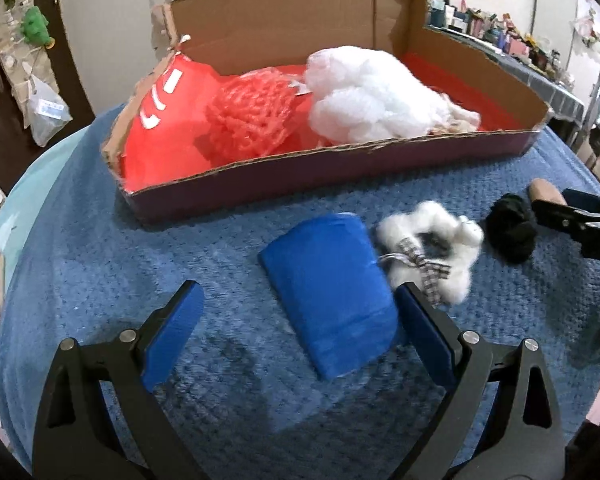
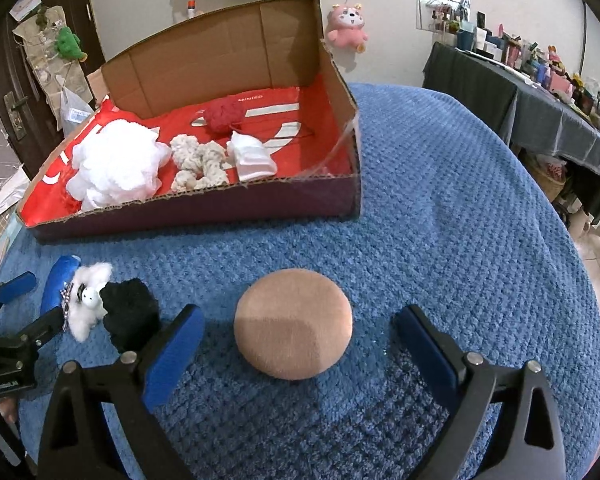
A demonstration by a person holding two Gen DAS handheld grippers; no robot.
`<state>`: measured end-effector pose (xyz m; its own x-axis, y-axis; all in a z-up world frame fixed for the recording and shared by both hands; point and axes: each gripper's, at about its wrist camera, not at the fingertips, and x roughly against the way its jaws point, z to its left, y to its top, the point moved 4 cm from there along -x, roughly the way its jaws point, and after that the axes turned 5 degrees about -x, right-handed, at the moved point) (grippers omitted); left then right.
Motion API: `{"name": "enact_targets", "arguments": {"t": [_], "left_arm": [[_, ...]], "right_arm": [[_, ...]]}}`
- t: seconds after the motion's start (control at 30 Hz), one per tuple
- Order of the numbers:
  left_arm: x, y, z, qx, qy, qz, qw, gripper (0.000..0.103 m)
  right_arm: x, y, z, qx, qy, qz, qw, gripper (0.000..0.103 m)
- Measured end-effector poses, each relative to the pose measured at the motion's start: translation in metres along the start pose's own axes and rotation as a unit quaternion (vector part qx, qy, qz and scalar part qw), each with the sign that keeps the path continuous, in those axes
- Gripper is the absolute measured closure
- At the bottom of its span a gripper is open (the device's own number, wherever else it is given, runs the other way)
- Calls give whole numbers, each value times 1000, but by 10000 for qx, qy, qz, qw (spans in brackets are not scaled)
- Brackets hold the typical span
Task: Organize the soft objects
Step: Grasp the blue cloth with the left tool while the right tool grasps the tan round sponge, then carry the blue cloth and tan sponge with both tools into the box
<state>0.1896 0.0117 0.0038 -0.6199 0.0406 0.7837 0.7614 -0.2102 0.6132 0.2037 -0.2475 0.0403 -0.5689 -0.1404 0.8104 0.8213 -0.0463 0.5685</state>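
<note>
Holding the left gripper [image 1: 300, 292] spread wide, one pad on each side of the blue folded cloth [image 1: 332, 292], in front of the cardboard box [image 1: 260, 176] and well short of its near wall. Holding the right gripper [image 2: 300, 312] just as wide, straddling the tan round puff [image 2: 294, 338], farther out from the box front, gripping nothing yet.

To do the pickup well, probably: lower until the pads sit low on the sides, close slowly, stop once the soft body gives. Squeeze the puff across its widest part, since the domed shape looks likely to squirt out of a high pinch. Take the cloth across its short width, catching all the folded layers so it does not unfold on the lift. Keep the left pad clear of the white fluffy toy [image 1: 428, 248] touching the cloth's edge, and of its checked ribbon. Lift over the box's low front wall, not through it.

Textures:
- Smooth, velvety, cushion-like on the puff
- Slick and flat on the cloth
- Wispy on the white toy, shaggy on the black fluffy piece [image 1: 512, 232] beside it
- Chunky knit on the blue blanket [image 2: 460, 240] under the box

Already inside the box, on a glossy red liner [image 1: 160, 136]: a frilly white mesh sponge [image 1: 360, 96], an orange net sponge [image 1: 248, 116], a cream knotted rope [image 2: 198, 164], a red yarn ball [image 2: 222, 116], a white folded cloth [image 2: 252, 156]
</note>
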Motion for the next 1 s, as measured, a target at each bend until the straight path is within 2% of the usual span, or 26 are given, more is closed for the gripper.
{"name": "enact_targets", "arguments": {"t": [0.13,0.17,0.2,0.23,0.3,0.33,0.37,0.4,0.5,0.57,0.7,1.0], "left_arm": [[0,2,2,64,-11,-9,10000,6],[-1,3,1,55,-21,-13,10000,7],[-1,3,0,56,-87,-26,9999,13],[-2,4,-1,65,-183,-29,9998,24],[-2,5,-3,91,-341,-46,9994,35],[-1,7,-6,62,-376,-88,9992,46],[0,7,-7,42,-414,-117,9991,51],[1,8,-7,32,-403,-147,9991,53],[6,10,-5,71,-364,-281,9989,62],[11,14,-3,128,-481,-368,9981,64],[24,19,-8,10,-406,-587,9974,64],[32,17,-8,-58,-449,-671,9967,64]], "right_arm": [[-1,1,-1,-14,19,-1,10000,4],[-1,1,-1,-13,25,-4,10000,7],[-1,1,-1,5,29,-10,10000,13],[-1,1,-1,17,20,-18,10000,15],[0,0,1,58,-2,-61,10000,29],[1,-1,2,82,6,-84,9999,33],[3,-2,3,114,3,-116,9999,43],[4,-2,4,136,9,-146,9998,47],[11,-4,8,219,111,-274,9993,48],[18,-3,11,330,72,-407,9986,48],[35,3,20,521,77,-648,9965,48],[39,4,24,532,224,-650,9962,48]]}}
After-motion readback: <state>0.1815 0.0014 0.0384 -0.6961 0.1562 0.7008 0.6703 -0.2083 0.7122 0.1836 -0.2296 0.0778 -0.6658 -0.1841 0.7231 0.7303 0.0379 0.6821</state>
